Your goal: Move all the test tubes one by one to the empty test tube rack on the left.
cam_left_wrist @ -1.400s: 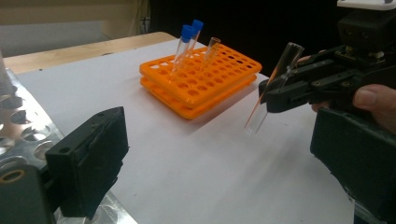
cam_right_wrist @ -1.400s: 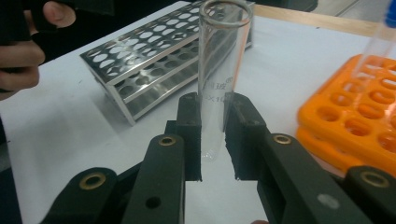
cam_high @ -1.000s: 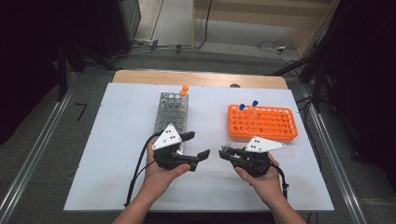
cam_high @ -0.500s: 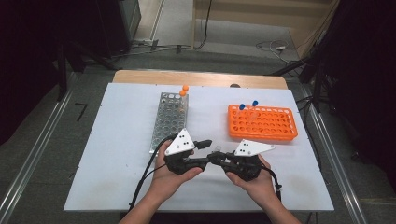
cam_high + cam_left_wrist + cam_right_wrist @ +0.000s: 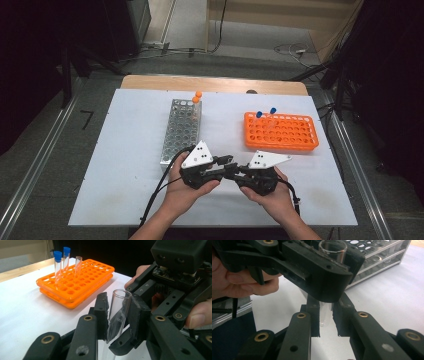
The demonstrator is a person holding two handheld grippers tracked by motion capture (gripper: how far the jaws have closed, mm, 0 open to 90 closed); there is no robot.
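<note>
On the white table [image 5: 125, 150], between the metal rack [image 5: 181, 131] and the orange rack [image 5: 281, 132], an uncapped glass test tube [image 5: 119, 312] was held upright above the near middle of the surface, where the two grippers had been brought together from their stand apart a second earlier. The jaws of the left gripper [image 5: 226, 161] had just been closing and were clamped on the upper part of the tube, while the right gripper [image 5: 326, 322] was closed on its lower end, so a handover from right to left was judged to be under way. Both hands were seen touching nothing else.
</note>
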